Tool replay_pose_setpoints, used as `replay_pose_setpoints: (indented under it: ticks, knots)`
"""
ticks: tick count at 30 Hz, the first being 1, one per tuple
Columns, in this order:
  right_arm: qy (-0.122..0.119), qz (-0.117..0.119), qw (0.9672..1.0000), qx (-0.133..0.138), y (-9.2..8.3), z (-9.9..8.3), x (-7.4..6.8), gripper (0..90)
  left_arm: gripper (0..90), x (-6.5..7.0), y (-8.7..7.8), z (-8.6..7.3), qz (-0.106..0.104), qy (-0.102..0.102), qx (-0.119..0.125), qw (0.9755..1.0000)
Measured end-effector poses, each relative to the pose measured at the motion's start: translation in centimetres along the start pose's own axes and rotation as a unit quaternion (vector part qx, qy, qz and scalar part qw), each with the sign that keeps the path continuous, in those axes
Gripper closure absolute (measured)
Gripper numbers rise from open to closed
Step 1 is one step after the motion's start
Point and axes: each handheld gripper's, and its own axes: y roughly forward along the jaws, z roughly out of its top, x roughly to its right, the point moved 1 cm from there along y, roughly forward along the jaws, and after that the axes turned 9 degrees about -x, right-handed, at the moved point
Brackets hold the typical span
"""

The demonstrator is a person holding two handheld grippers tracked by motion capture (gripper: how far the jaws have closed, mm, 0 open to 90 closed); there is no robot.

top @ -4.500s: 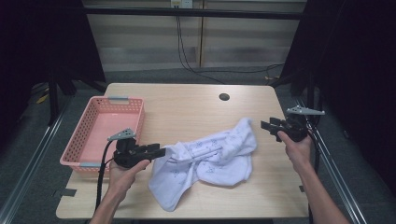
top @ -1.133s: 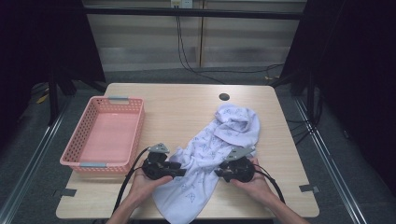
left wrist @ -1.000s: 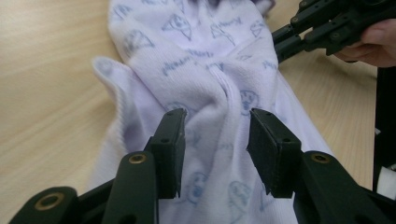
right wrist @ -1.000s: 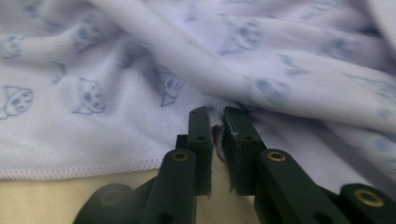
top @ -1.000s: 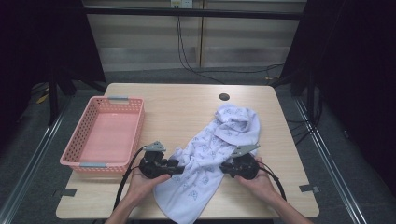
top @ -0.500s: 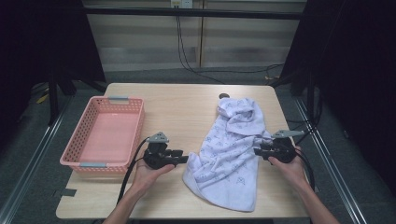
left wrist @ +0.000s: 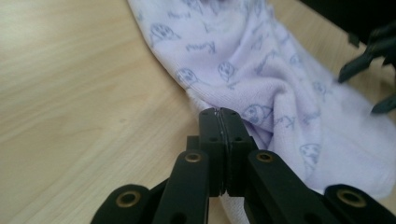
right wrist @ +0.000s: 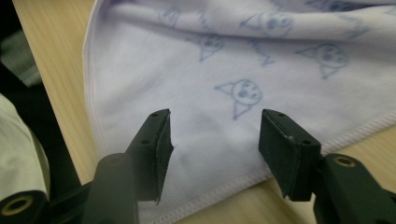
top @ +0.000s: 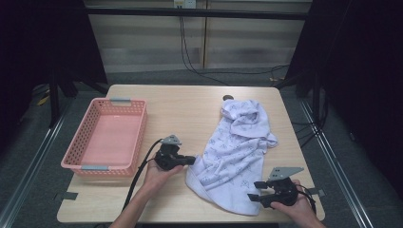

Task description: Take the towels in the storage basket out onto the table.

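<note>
The desk [top: 190,109] carries a pink basket [top: 105,137] at the left of the high view and a pale lilac printed towel [top: 235,152] running from upper centre down to the lower right, bunched at the top and flattened lower down.

It looks like a spreading or folding step, and I'd say the thing to get right is a true corner grip. The right tool [top: 256,192] should come down on the hemmed corner beneath it, not on a fold of loose cloth, and both hands should then pull evenly so the bunched top end opens.

The left tool [top: 189,160], mid-frame, lies level and points right; its jaws have just been closing and now sit pinched together on the towel's left edge. The right tool, in the lower right, points left over the near corner, jaws just opened, cloth below but ungripped.
</note>
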Motion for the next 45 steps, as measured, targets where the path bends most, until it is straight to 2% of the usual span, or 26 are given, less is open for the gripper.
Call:
replay_pose_setpoints:
  ticks: [2, 3, 5, 6, 7, 8, 9, 10, 12, 13, 14, 15, 16, 18, 21, 24, 25, 27, 29, 32, 36, 37, 40, 42, 44, 45]
  knots:
    - [-0.019, -0.002, 0.9997, -0.014, 0.5, 0.0, -0.5, 39.0, 89.0, 0.0, -0.7, -0.2, 0.002, -0.002, 0.008, 1.0]
    - [-0.033, -0.01, 0.9993, -0.016, 0.6, 0.0, -0.8, 35.2, 89.0, 0.1, -2.0, -0.9, 0.013, -0.007, 0.018, 0.9997]
    - [-0.048, 0.002, 0.9987, -0.019, 0.7, -0.2, -1.5, 33.1, 89.0, 0.3, -3.1, -1.8, 0.007, -0.011, 0.023, 0.9997]
    - [-0.056, -0.004, 0.9982, -0.022, 0.8, -0.2, -1.8, 33.5, 89.0, 0.7, -3.8, -2.6, 0.007, -0.011, 0.02, 0.9997]
    - [-0.067, -0.022, 0.9971, -0.027, 0.8, -0.3, -2.2, 34.1, 88.9, 0.9, -4.1, -3.0, 0.007, -0.014, 0.021, 0.9997]
    - [-0.079, -0.034, 0.9959, -0.031, 0.9, -0.2, -2.5, 34.5, 88.9, 0.9, -4.1, -3.0, 0.007, -0.014, 0.021, 0.9997]
    - [-0.078, -0.037, 0.9958, -0.031, 0.9, -0.3, -2.6, 35.3, 88.9, 1.6, -5.3, -4.5, 0.004, -0.021, 0.025, 0.9995]
    - [-0.079, -0.038, 0.9958, -0.03, 0.9, -0.3, -2.6, 37.6, 88.9, 1.9, -5.8, -5.1, 0.012, -0.019, 0.024, 0.9995]
    - [-0.074, -0.04, 0.9961, -0.026, 0.7, -0.3, -2.5, 56.0, 88.8, 2.4, -6.8, -6.3, 0.008, -0.022, 0.03, 0.9993]
    - [-0.069, -0.041, 0.9964, -0.027, 0.6, -0.3, -2.4, 62.1, 88.7, 2.6, -7.2, -6.8, 0.011, -0.028, 0.03, 0.9991]
    - [-0.066, -0.04, 0.9967, -0.026, 0.5, -0.3, -2.2, 69.9, 88.6, 2.8, -7.5, -7.3, 0.0, -0.033, 0.031, 0.999]
    - [-0.06, -0.038, 0.9972, -0.027, 0.4, -0.3, -2.0, 76.0, 87.8, 3.0, -7.6, -7.7, -0.006, -0.036, 0.035, 0.9987]
    - [-0.055, -0.031, 0.9977, -0.026, 0.4, -0.3, -1.8, 79.0, 86.3, 3.4, -7.7, -8.0, 0.002, -0.03, 0.035, 0.9989]
    - [-0.035, -0.013, 0.9989, -0.028, 0.2, -0.3, -1.3, 82.5, 76.3, 3.5, -7.9, -7.8, 0.011, -0.017, 0.039, 0.999]
    - [-0.026, -0.002, 0.9993, -0.028, 0.0, -0.4, -1.0, 83.5, 66.0, 3.5, -8.3, -6.4, 0.036, -0.007, 0.076, 0.9965]
    - [-0.022, 0.001, 0.9994, -0.026, -0.1, -0.5, -0.9, 83.5, 62.2, 3.0, -7.2, -5.3, 0.024, 0.02, 0.046, 0.9985]
    - [-0.019, 0.003, 0.9995, -0.024, -0.2, -0.5, -0.8, 83.5, 62.3, 2.8, -6.7, -5.2, 0.03, 0.016, 0.039, 0.9987]
    - [-0.015, 0.005, 0.9997, -0.019, -0.3, -0.5, -0.7, 83.5, 59.7, 2.4, -5.4, -5.1, 0.039, 0.022, 0.008, 0.999]
    - [-0.013, 0.004, 0.9998, -0.017, -0.5, -0.6, -0.6, 83.3, 53.8, 1.9, -4.4, -5.2, 0.028, 0.02, -0.024, 0.9991]
    - [-0.006, 0.005, 0.9999, -0.011, -0.7, -0.6, -0.3, 83.1, 45.2, 1.5, -3.9, -5.6, 0.023, 0.013, -0.037, 0.999]
    - [0.003, 0.006, 1.0, -0.005, -0.8, -0.6, 0.1, 83.0, 43.4, 1.8, -3.5, -6.3, 0.017, 0.022, -0.055, 0.9981]
    - [0.007, 0.006, 1.0, -0.001, -0.9, -0.6, 0.2, 82.9, 42.6, 2.1, -3.0, -6.6, 0.013, 0.032, -0.073, 0.9968]
    - [0.015, 0.003, 0.9999, 0.004, -1.1, -0.6, 0.4, 82.7, 43.1, 2.6, -2.6, -6.6, 0.004, 0.042, -0.084, 0.9956]
    - [0.018, 0.004, 0.9998, 0.007, -1.1, -0.6, 0.6, 82.4, 43.9, 3.0, -2.4, -6.7, 0.013, 0.055, -0.088, 0.9945]
    - [0.019, 0.003, 0.9997, 0.011, -1.2, -0.6, 0.7, 82.1, 48.7, 3.3, -2.3, -6.8, 0.015, 0.066, -0.089, 0.9937]
    - [0.022, 0.003, 0.9997, 0.011, -1.2, -0.6, 0.8, 82.1, 53.2, 3.5, -2.3, -6.8, 0.021, 0.08, -0.091, 0.9924]
